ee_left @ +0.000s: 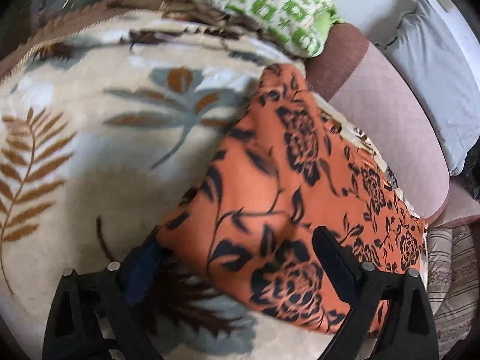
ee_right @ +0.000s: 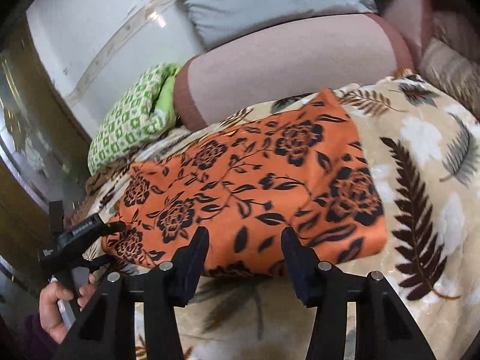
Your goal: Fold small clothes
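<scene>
Orange cloth (ee_right: pixel 249 192) with a black flower print lies folded and flat on a cream blanket (ee_right: pixel 420 186) printed with leaves, which covers a bed. The right gripper (ee_right: pixel 245 241) hovers over the cloth's near edge, its jaws partly apart with nothing between the pads. The left gripper (ee_left: pixel 237 250) is at the cloth's left corner, jaws wide, one finger off the cloth's edge and the other above the fabric; nothing is gripped. A hand (ee_right: pixel 64 306) holds this gripper's handle at the near left in the right wrist view. Beyond the cloth lie a green patterned pillow (ee_right: pixel 132 117), a pink cushion (ee_right: pixel 285 69) and a grey pillow (ee_right: pixel 255 3).
</scene>
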A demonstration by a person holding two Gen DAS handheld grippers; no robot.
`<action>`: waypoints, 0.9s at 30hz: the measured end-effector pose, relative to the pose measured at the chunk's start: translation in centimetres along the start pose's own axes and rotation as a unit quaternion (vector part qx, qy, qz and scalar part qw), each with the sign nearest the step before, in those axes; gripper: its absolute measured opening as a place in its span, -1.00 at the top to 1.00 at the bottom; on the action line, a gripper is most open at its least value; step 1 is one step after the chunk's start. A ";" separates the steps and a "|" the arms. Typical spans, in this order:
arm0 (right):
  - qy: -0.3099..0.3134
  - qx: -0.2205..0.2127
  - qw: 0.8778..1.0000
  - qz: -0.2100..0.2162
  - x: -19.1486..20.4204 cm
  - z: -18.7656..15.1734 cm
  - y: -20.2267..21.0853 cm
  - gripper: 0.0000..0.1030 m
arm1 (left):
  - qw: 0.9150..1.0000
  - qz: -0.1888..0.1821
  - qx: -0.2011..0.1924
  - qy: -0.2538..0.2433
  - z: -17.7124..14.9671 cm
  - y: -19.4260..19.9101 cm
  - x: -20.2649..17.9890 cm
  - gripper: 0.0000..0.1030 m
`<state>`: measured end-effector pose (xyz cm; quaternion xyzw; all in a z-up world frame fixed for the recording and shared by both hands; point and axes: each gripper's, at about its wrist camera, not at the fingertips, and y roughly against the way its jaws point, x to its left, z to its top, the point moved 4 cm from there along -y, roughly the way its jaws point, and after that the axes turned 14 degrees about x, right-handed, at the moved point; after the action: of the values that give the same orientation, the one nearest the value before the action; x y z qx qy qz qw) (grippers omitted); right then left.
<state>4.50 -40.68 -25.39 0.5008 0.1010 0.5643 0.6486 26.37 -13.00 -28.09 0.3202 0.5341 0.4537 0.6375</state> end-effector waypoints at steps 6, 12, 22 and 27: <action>-0.076 0.020 0.996 0.037 -4.1 0.9 0.0 -0.04 | 0.997 0.051 -0.025 -0.046 0.6 -0.8 -0.9 0.14; -0.110 0.010 0.992 0.063 -6.0 2.8 1.3 -0.05 | 1.000 0.002 -0.019 -0.014 0.6 -1.0 -0.8 -0.50; -0.310 0.071 0.935 0.159 -12.1 0.6 -0.1 -0.37 | 0.999 0.011 -0.016 -0.038 0.5 -0.5 -0.3 0.33; -0.331 0.084 0.924 0.171 -11.2 -0.9 -2.8 -0.40 | 0.999 -0.013 0.000 -0.047 0.9 -0.7 0.0 0.37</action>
<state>1.81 -49.11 -32.80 0.7211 -0.1598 0.4585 0.4942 27.38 -13.16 -28.56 0.3343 0.5077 0.4294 0.6679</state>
